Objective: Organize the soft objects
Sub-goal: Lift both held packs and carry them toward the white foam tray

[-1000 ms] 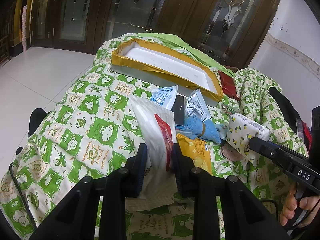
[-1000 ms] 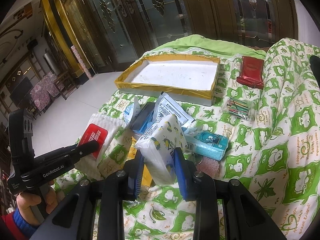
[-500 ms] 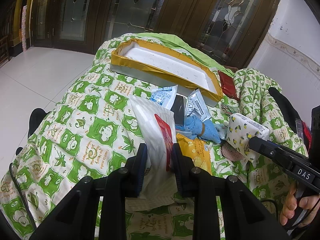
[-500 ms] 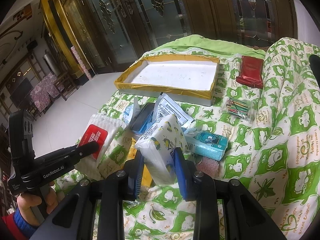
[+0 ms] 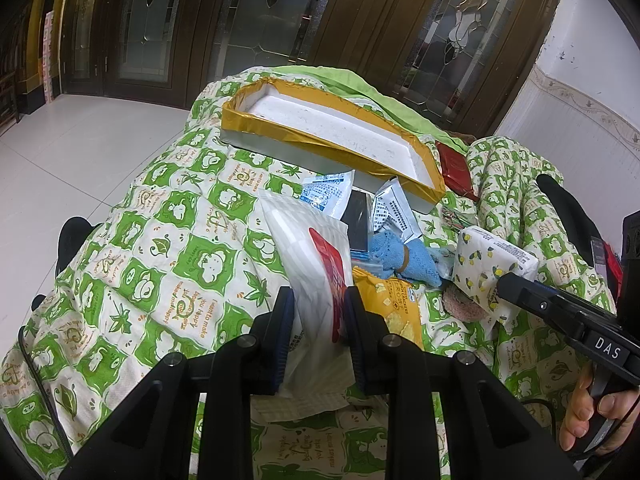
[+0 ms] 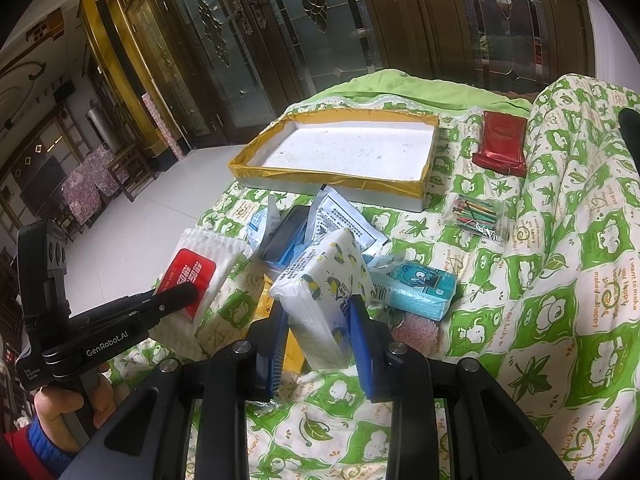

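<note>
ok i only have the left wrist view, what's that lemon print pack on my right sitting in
Observer: The right gripper is shut on the lemon-print tissue pack, a blue pad against each side.
Operator: anything hidden behind that pack from me
Observer: Yes, a teal tissue pack with a cartoon bear lies just right of it on the quilt.
Operator: what's the small bundle past the tray corner, can't read it
Observer: A clear bag of coloured sticks, lying alone between the tray and the red packet.
Operator: and my own gripper from outside
Observer: The left gripper is pinching the white pack with the red label at its near end.
</note>
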Demonstrator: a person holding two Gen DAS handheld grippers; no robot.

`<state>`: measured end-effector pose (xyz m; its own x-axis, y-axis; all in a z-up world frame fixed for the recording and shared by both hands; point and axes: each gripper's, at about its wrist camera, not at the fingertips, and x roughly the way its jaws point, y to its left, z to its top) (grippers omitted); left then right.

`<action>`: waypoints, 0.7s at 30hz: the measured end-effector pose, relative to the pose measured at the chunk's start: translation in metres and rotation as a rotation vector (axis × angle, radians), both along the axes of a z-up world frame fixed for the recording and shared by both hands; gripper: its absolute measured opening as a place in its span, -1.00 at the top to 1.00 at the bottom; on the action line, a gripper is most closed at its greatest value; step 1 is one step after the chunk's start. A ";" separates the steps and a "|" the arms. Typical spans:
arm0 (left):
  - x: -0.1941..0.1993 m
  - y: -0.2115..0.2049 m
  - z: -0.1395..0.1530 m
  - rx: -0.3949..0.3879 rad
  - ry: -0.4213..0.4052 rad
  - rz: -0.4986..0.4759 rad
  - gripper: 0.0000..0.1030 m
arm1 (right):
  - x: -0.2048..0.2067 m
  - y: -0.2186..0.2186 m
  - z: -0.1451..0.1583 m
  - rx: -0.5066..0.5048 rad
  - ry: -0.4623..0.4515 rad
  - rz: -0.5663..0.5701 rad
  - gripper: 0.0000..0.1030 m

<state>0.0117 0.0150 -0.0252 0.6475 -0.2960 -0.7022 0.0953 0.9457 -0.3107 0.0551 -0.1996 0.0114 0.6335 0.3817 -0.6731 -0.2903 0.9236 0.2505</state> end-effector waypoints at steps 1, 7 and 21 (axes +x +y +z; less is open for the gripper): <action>0.000 0.000 0.000 0.001 0.000 0.000 0.52 | 0.000 0.000 0.000 0.000 0.000 0.000 0.38; 0.000 0.000 0.000 0.000 -0.001 0.000 0.52 | 0.000 0.000 0.000 0.001 -0.001 0.000 0.38; 0.005 -0.007 0.016 -0.001 -0.017 -0.018 0.52 | 0.008 -0.002 0.016 -0.009 -0.012 0.014 0.39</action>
